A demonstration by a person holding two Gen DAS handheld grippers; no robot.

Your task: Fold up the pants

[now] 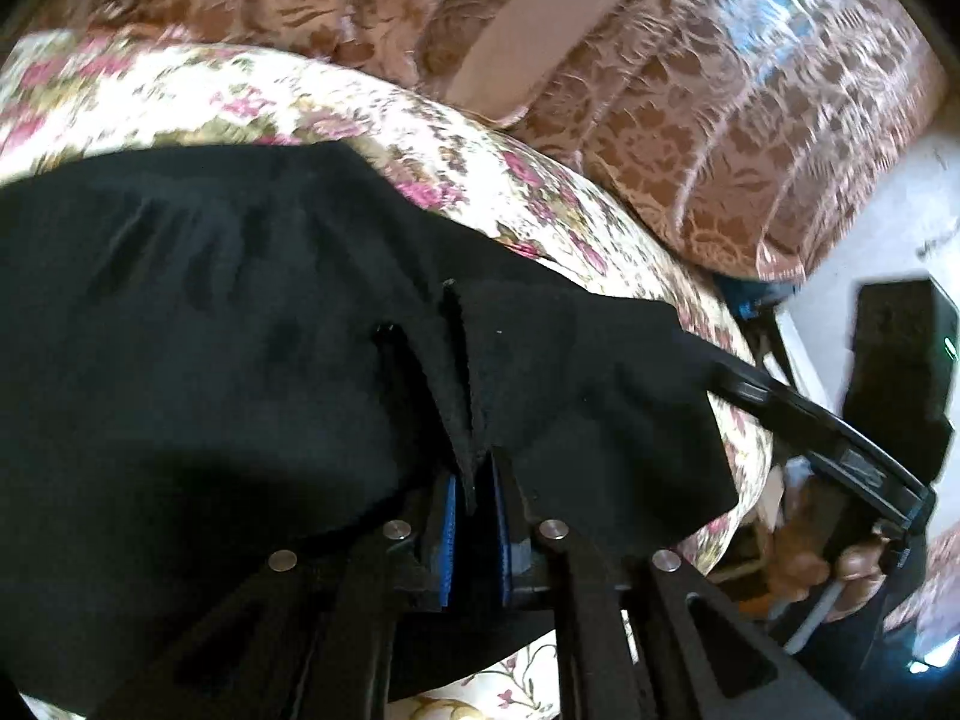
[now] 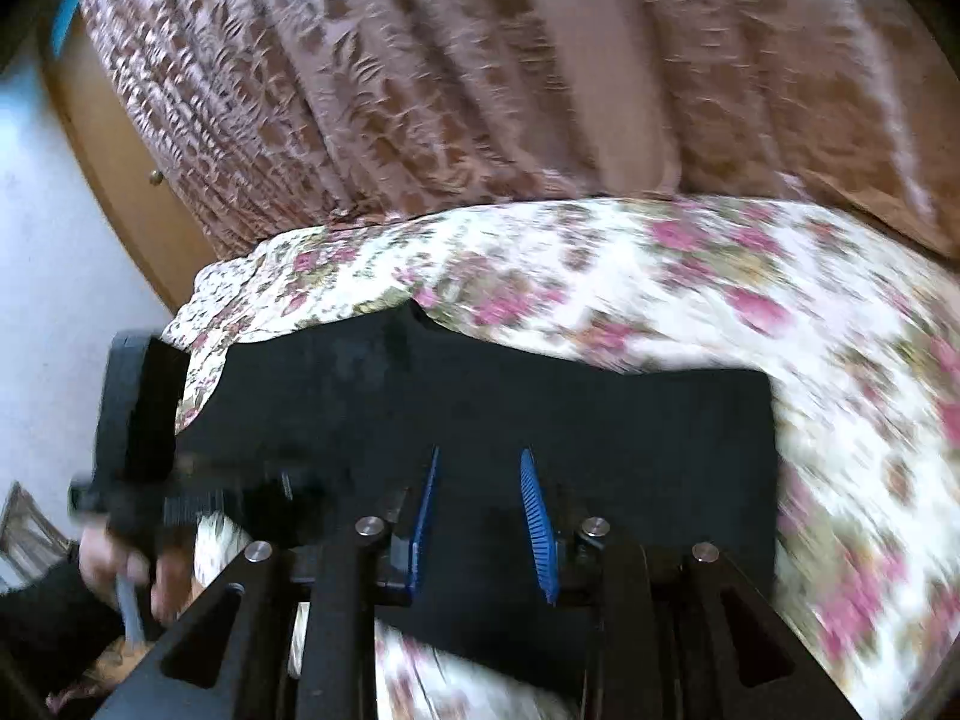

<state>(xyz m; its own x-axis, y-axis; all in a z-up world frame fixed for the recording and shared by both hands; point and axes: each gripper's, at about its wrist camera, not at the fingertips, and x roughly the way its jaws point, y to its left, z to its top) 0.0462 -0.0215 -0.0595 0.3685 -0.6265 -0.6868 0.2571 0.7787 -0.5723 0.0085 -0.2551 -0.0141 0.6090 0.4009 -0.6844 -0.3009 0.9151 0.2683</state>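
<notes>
Black pants (image 1: 210,312) lie on a bed with a floral cover (image 1: 240,102). In the left wrist view my left gripper (image 1: 474,480) is shut on a raised fold of the pants' edge, its blue pads pinching the fabric. The right gripper (image 1: 780,402) reaches in from the right, touching the pants' corner. In the right wrist view my right gripper (image 2: 480,480) is open, its blue pads (image 2: 537,528) apart just above the pants (image 2: 540,408). The left gripper (image 2: 144,450) shows at the left edge, held by a hand.
Brown patterned pillows (image 1: 720,120) and a brown patterned drape (image 2: 420,72) stand behind the bed. The floral cover (image 2: 720,276) spreads to the right. A white wall (image 2: 48,276) and a wooden edge (image 2: 120,180) are at the left.
</notes>
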